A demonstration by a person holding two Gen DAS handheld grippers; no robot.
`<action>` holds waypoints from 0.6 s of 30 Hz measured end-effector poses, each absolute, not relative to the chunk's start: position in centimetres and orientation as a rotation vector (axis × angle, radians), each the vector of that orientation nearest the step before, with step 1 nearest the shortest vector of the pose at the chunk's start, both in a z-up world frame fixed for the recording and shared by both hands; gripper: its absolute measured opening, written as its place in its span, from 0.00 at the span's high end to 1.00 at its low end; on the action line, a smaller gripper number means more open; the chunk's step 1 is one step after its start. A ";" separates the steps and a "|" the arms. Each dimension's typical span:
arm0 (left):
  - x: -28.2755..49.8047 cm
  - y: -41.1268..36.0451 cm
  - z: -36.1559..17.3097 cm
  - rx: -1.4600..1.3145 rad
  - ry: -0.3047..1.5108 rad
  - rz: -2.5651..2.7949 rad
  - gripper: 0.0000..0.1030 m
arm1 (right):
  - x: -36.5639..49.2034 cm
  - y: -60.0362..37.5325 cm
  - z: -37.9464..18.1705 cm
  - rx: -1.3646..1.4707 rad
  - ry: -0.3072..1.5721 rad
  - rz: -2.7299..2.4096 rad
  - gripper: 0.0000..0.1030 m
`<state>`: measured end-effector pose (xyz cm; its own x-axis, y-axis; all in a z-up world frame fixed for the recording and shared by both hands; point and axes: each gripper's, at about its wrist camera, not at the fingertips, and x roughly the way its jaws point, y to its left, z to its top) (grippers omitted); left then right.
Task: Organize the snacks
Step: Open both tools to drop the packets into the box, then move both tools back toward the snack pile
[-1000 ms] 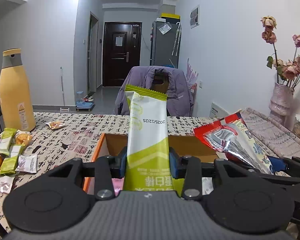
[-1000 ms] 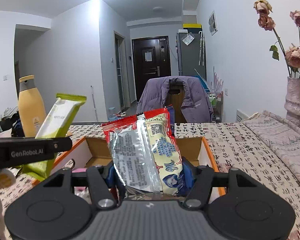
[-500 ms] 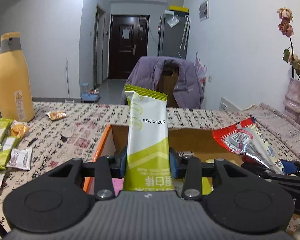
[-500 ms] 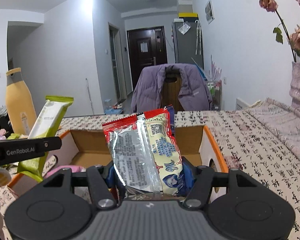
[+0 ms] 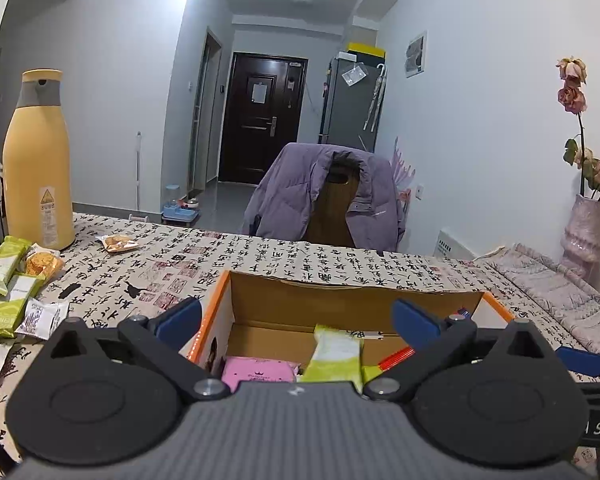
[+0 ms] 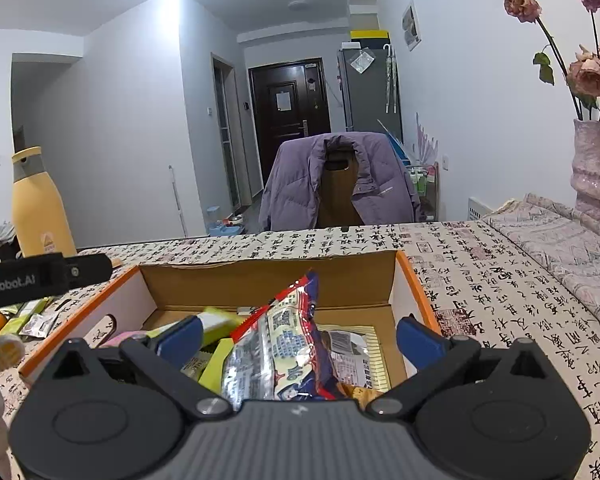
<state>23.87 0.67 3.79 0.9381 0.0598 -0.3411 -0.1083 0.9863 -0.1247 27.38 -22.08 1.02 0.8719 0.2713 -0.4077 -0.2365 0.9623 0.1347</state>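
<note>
Grippers [image 5: 296, 322] [image 6: 298, 338] — two, both agape

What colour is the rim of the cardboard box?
Orange, along the cardboard box edges; clearest in the right wrist view.

The left gripper [image 5: 296, 320] is wide open over the box [image 5: 216, 312]. A green snack [image 5: 334, 354] lies inside beside a pink pack [image 5: 260, 370], maybe touching it.
</note>
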 end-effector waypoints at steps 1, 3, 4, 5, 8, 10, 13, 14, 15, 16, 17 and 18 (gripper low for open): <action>23.9 0.7 3.8 -0.143 0.347 0.088 0.00 | 27.4 -22.1 1.0 0.080 0.440 0.266 0.00; 24.0 0.7 3.7 -0.148 0.351 0.093 0.00 | 27.4 -22.0 0.9 0.076 0.444 0.268 0.00; 24.0 0.8 3.7 -0.151 0.352 0.094 0.00 | 27.5 -22.0 0.9 0.075 0.446 0.267 0.00; 24.0 0.8 3.7 -0.153 0.352 0.096 0.00 | 27.5 -22.0 0.9 0.075 0.448 0.266 0.00; 24.1 0.8 4.0 -0.155 0.358 0.091 0.00 | 27.6 -22.0 1.0 0.074 0.451 0.269 0.00; 24.1 0.6 4.3 -0.160 0.359 0.083 0.00 | 27.6 -21.8 1.2 0.064 0.449 0.272 0.00; 23.6 0.4 5.0 -0.155 0.345 0.074 0.00 | 26.7 -21.6 2.1 0.046 0.424 0.278 0.00; 23.4 0.3 5.2 -0.151 0.344 0.069 0.00 | 26.4 -21.5 2.3 0.041 0.419 0.279 0.00; 23.2 0.1 5.5 -0.149 0.343 0.066 0.00 | 26.1 -21.6 2.6 0.036 0.413 0.280 0.00; 22.9 0.1 5.7 -0.148 0.341 0.064 0.00 | 25.7 -21.6 2.8 0.032 0.409 0.280 0.00; 22.7 -0.1 5.9 -0.147 0.339 0.062 0.00 | 25.4 -21.7 3.0 0.030 0.405 0.281 0.00; 22.4 -0.1 6.2 -0.146 0.337 0.060 0.00 | 25.0 -21.8 3.2 0.028 0.402 0.282 0.00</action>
